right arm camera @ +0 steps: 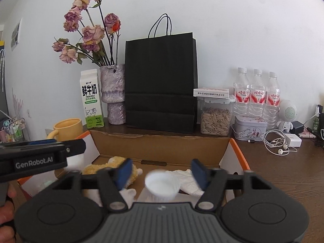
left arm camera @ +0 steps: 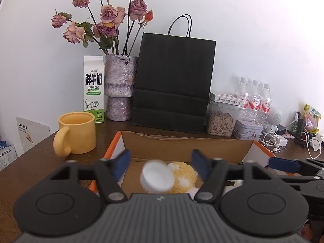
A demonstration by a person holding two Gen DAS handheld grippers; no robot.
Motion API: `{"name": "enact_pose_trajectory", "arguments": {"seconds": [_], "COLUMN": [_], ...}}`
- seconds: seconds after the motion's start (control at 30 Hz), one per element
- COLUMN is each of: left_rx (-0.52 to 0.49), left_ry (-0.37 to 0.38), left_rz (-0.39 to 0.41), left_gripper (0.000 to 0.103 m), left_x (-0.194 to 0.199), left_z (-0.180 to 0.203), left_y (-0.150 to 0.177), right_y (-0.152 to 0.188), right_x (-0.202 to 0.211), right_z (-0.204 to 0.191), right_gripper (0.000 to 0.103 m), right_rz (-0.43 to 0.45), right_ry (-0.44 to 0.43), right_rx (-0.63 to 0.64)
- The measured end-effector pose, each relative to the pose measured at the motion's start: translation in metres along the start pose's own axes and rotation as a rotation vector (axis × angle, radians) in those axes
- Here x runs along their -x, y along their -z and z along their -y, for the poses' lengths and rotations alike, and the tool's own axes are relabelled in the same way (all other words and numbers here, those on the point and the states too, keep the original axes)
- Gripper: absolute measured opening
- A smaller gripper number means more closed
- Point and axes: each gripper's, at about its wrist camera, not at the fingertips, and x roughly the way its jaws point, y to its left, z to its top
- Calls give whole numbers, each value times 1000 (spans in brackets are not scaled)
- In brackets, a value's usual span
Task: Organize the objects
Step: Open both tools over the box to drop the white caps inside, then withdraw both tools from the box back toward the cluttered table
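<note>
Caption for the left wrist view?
Open left gripper above a white cup in the cardboard box.

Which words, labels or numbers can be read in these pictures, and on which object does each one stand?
"鲜牛奶" and "FRESH MILK": milk carton.
"3.3": green band low on the same carton.
"GenRobot.AI": side of the left gripper.
Red label characters on the water bottles: too blurred to read.
Print on the flat white box atop the seed jar: too small to read.
Blue packet at the left edge: too small to read.

Cup (right arm camera: 162, 186) in box (right arm camera: 160, 145), bag (right arm camera: 161, 81) behind, mug (left arm camera: 78, 132) left
</note>
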Motion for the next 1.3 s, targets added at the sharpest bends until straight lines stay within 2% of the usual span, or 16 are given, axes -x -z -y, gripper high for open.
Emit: {"name": "enact_pose_trajectory", "arguments": {"seconds": [0.03, 0.13, 0.77, 1.1, 1.3], "left_rx": [2, 6, 49, 14, -8], "left_ry": [-16, -40, -6, 17, 20], "left_rz": [17, 26, 7, 19, -2], "left_gripper": [103, 103, 103, 103, 103], "left_x": [2, 5, 19, 38, 51], "left_z": [0, -2, -10, -5, -1], "left_y": [0, -1, -2, 4, 12], "right_y": [0, -1, -5, 0, 7], "right_x": [3, 7, 35, 55, 66], "right_z": [1, 2, 9, 11, 8], "right_gripper": [103, 103, 103, 103, 103], "right_rz": [9, 13, 29, 35, 19], "right_ry": [13, 35, 65, 64, 62], "right_rx": [0, -1, -31, -17, -3]}}
